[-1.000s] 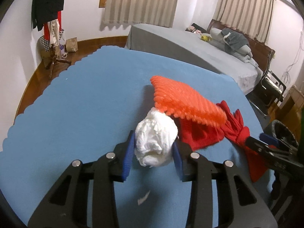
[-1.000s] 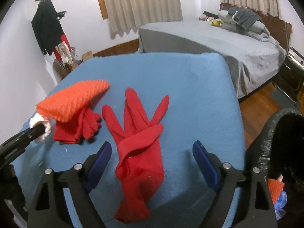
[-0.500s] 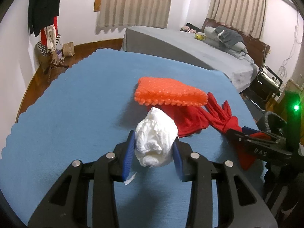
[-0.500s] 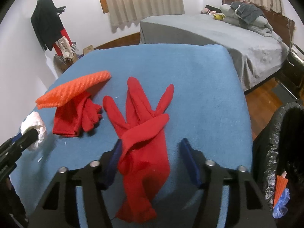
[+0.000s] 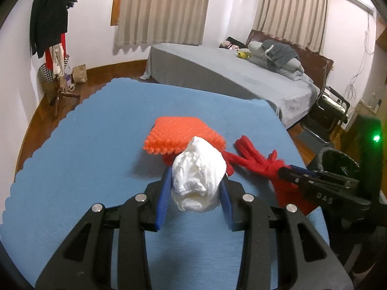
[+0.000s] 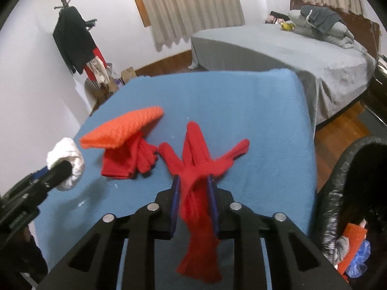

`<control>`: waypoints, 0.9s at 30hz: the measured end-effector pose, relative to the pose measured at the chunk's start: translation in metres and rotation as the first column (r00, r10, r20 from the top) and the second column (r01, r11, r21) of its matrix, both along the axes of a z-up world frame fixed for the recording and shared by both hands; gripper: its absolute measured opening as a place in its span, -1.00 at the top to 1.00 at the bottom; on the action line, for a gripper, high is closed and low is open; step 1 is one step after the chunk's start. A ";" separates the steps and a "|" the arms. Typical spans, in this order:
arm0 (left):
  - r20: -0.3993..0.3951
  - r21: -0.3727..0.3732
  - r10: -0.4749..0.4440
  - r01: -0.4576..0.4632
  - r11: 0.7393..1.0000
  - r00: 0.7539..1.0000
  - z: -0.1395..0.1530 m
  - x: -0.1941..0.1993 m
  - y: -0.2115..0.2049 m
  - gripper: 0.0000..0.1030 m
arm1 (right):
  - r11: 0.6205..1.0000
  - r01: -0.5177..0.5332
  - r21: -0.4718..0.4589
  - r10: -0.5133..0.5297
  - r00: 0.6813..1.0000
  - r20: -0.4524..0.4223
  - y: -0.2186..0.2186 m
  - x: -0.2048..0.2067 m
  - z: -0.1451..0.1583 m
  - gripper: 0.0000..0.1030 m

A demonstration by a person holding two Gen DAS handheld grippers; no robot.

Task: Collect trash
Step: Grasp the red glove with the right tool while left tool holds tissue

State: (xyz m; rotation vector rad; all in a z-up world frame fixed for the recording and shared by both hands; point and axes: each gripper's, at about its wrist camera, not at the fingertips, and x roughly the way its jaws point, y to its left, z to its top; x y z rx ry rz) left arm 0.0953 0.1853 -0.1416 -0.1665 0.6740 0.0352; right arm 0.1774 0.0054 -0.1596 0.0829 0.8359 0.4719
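Right wrist view: right gripper (image 6: 192, 188) has just been closing, now pinching the red glove (image 6: 196, 159) — trash bin (image 6: 343, 181) just right of it.
Left gripper (image 5: 194, 193): pinching the crumpled tissue (image 5: 198, 176) — farther from bin.

A grey-covered bed (image 5: 225, 77) is seen at twelve o'clock beyond the blue worktop (image 5: 84, 157), with pillows (image 5: 273, 53) heaped at its head. Beige curtains (image 5: 164, 9) are hung behind; what may be a coat stand (image 6: 75, 46) is loaded at ten o'clock.
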 end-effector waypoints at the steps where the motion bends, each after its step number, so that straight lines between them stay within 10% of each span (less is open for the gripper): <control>1: 0.002 0.000 -0.001 0.001 1.000 1.000 0.001 0.000 -0.002 0.30 | 1.000 0.002 0.007 -0.002 1.000 0.008 -0.003 -0.002 0.004 0.57; 10: 0.019 0.004 -0.016 0.016 1.000 1.000 0.008 -0.002 -0.012 0.30 | 1.000 0.002 0.003 -0.002 1.000 0.028 -0.011 -0.008 0.012 0.57; 22: -0.048 -0.003 0.004 -0.004 1.000 0.999 -0.019 0.003 -0.003 0.30 | 0.999 0.000 -0.052 -0.003 0.998 -0.068 0.005 0.011 -0.032 0.05; 27: -0.051 -0.007 0.011 -0.011 1.000 0.999 -0.020 0.004 -0.002 0.30 | 0.998 -0.046 -0.035 0.042 0.993 -0.111 0.012 0.015 -0.039 0.82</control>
